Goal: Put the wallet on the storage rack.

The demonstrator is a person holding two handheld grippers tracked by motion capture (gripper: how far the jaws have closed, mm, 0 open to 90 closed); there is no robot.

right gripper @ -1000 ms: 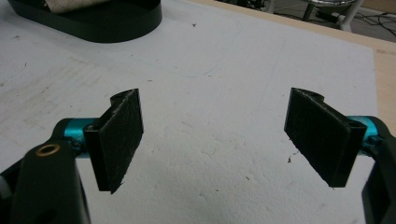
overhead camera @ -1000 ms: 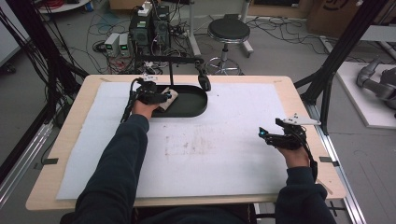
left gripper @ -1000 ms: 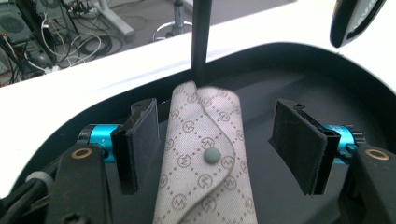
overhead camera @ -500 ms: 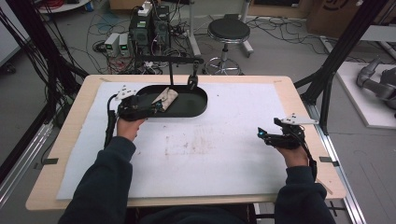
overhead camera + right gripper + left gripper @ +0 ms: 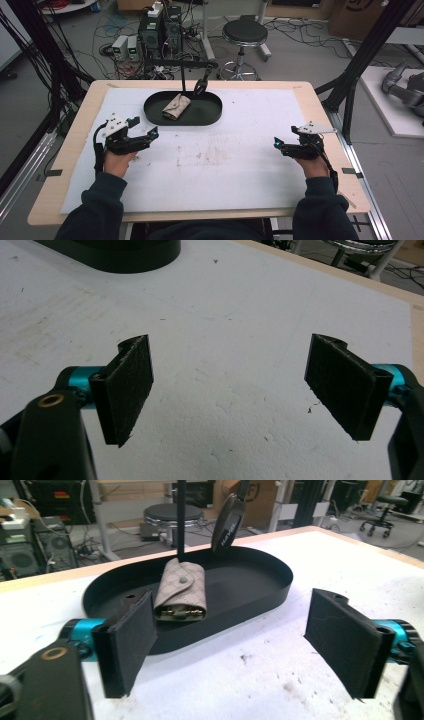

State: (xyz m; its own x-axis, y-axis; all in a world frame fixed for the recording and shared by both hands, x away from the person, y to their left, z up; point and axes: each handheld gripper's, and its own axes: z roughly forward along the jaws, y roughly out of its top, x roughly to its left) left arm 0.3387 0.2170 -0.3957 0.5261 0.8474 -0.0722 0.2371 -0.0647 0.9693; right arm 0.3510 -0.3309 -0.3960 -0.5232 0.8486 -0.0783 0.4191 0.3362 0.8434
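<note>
Forearms in dark sleeves enter at the bottom of the high view. At left of centre the left gripper point(image 5: 150, 135) rests on the white foam-covered table point(image 5: 240, 175), jaws spread wide and empty; at right the right gripper point(image 5: 278, 144) rests likewise, also spread and holding nothing. Farther up, in the upper middle, the black oval tray point(image 5: 210, 109) holds a beige folded snap-button key pouch point(image 5: 176, 107), lying in its left half. Beyond it a black key fob point(image 5: 227, 522) hangs on a thin black stand. A reach toward the pouch could, I judge, knock that hanging fob or catch the tray's rim.
</note>
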